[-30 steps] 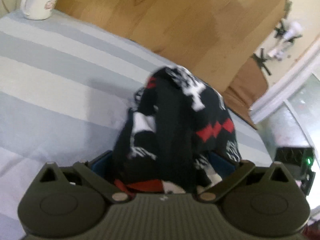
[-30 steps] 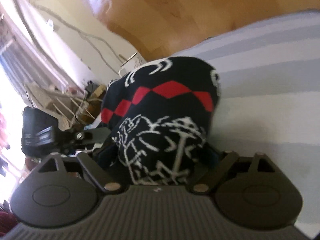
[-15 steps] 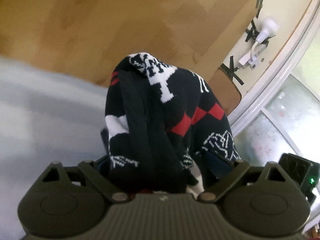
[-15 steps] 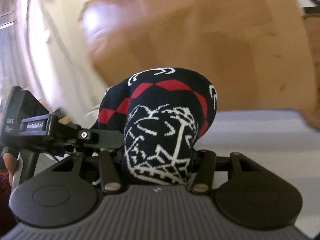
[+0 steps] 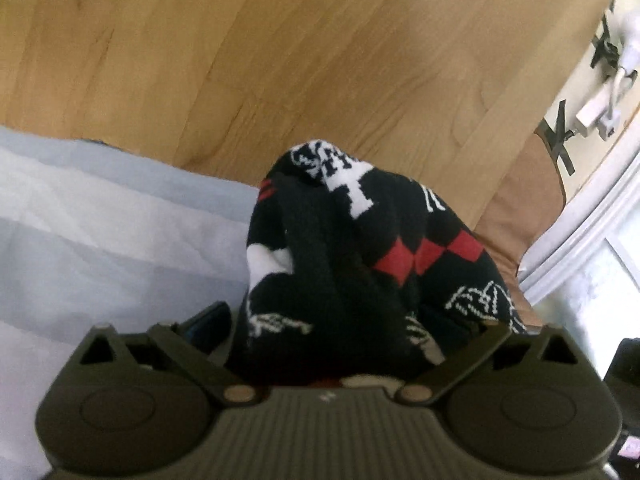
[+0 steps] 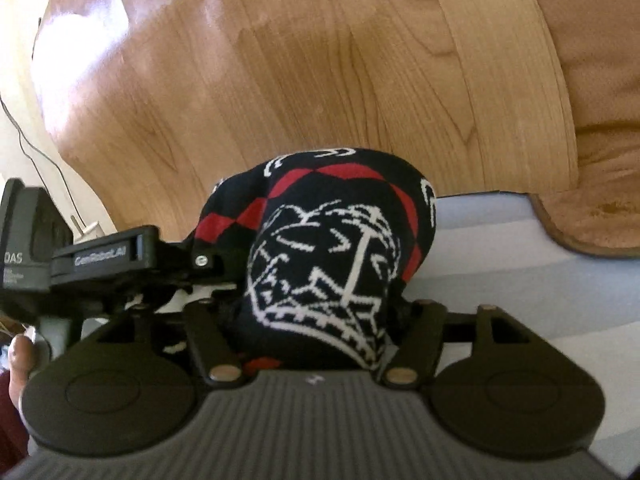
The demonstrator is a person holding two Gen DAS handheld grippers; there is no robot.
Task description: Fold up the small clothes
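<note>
- Left hand-held gripper (image 5: 362,312): jaws spread wide, a bunched black knit garment (image 5: 360,264) packed between them and bulging up over the fingers; the fingertips are buried in cloth, so whether the pads press on it cannot be told.
- Right hand-held gripper (image 6: 320,300): jaws opening right now, with the same knit garment (image 6: 320,264) between them; the links stand close against the cloth on both sides, but actual pad contact is hidden.
- Garment: black with white line patterns and a band of red diamonds, crumpled into a mound and spanning both grippers.
- Garment sits raised above the striped blue-grey bed cover (image 5: 100,240), near the cover's far edge.
- Wooden floor (image 5: 320,60) lies beyond the bed cover's far edge in both views.
- Brown rug (image 6: 592,160) on the floor, past the bed cover's far right corner in the right wrist view.
- In the right wrist view the left hand-held gripper's body (image 6: 104,256) shows just left of the garment, with a fingertip of the person's hand (image 6: 18,356) below it.
- White window frame (image 5: 580,240) stands right of the garment in the left wrist view.
</note>
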